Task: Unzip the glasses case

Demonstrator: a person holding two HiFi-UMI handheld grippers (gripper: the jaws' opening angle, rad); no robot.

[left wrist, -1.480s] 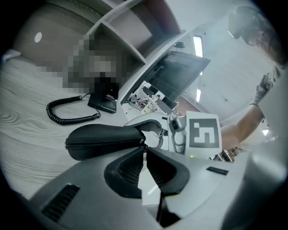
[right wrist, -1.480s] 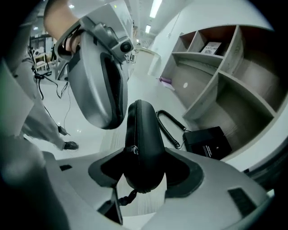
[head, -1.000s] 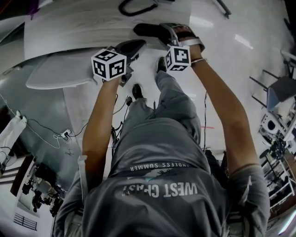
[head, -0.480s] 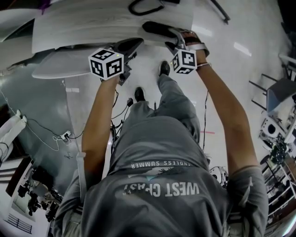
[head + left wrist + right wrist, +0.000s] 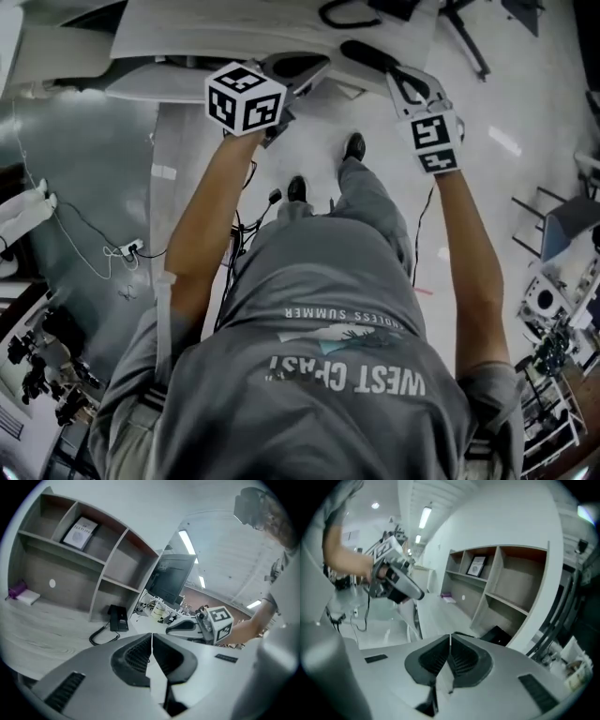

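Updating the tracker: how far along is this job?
Done: nothing visible proves it; no glasses case shows in any view. In hand: nothing. The left claw is shut empty, the right claw just closed on nothing, both at the pale wood-grain desk. Left: unzipping unconfirmed.

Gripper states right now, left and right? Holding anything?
Left gripper: closed, empty.
Right gripper: jaws just closed, nothing between them.
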